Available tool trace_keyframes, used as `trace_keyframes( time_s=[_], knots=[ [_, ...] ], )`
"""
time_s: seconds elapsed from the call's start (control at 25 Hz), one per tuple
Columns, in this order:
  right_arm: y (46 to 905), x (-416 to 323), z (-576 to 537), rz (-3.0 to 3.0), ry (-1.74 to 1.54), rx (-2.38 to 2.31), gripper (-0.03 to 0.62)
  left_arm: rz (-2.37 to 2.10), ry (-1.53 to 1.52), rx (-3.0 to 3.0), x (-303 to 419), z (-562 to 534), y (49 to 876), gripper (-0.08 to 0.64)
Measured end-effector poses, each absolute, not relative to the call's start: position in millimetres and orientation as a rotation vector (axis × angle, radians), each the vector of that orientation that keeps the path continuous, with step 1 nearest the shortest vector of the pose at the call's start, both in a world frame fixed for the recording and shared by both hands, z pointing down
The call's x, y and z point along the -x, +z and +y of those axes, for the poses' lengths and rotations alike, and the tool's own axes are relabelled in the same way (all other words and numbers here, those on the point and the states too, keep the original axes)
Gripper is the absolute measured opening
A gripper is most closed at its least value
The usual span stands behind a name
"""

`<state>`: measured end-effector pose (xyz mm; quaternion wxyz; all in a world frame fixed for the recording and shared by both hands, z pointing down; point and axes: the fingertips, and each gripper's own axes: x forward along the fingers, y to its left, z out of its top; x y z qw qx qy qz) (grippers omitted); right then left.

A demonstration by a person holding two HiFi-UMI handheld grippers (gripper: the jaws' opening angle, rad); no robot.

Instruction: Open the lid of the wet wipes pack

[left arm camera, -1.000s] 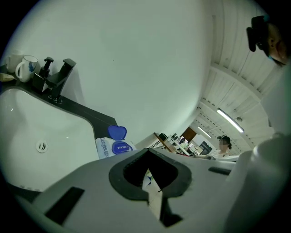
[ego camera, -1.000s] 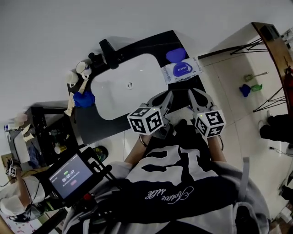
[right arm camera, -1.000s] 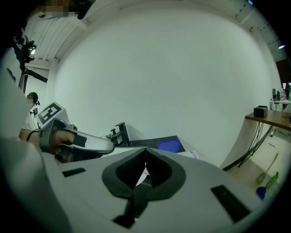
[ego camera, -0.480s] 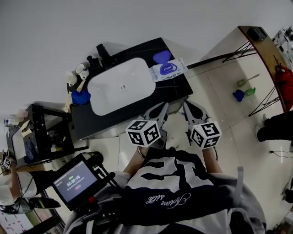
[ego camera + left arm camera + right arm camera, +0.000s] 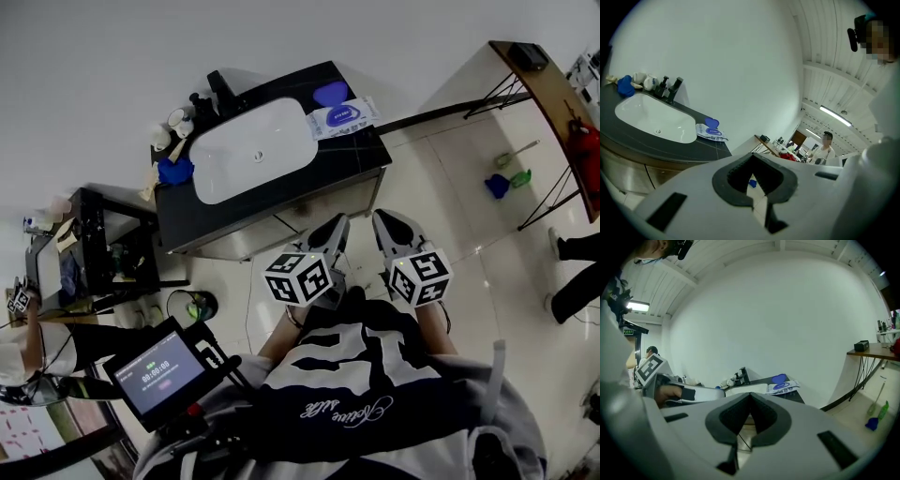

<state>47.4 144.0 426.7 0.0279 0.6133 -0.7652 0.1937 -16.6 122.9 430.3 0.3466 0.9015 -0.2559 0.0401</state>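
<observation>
The wet wipes pack (image 5: 342,114) lies on the black counter (image 5: 281,195) to the right of the sink, with its blue lid (image 5: 330,93) flipped up and standing open. In the head view my left gripper (image 5: 335,228) and right gripper (image 5: 382,225) hang side by side over the floor, well short of the counter, both shut and holding nothing. The left gripper view shows the pack (image 5: 711,133) far off beyond my left gripper (image 5: 753,154). From the right gripper view the pack (image 5: 783,386) is likewise distant past my right gripper (image 5: 751,393).
A white sink basin (image 5: 248,150) with a black faucet (image 5: 223,92), small bottles and a blue item (image 5: 174,172) fill the counter's left. A black shelf cart (image 5: 103,253) stands left; a wooden table (image 5: 548,94) and floor cleaning tools (image 5: 506,180) stand right.
The counter and pack have slid up and away in the head view as the person stepped back. Both grippers stay shut and now hang over the floor.
</observation>
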Motion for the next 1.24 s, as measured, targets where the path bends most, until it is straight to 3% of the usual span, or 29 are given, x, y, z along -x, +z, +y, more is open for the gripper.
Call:
trace_keyframes(
  time_s=[1.24],
  knots=[
    [437,0,99,-2.399,0.527,-1.845,-0.002,-0.723,0.074,-2.382,66,86,441,-0.002]
  ],
)
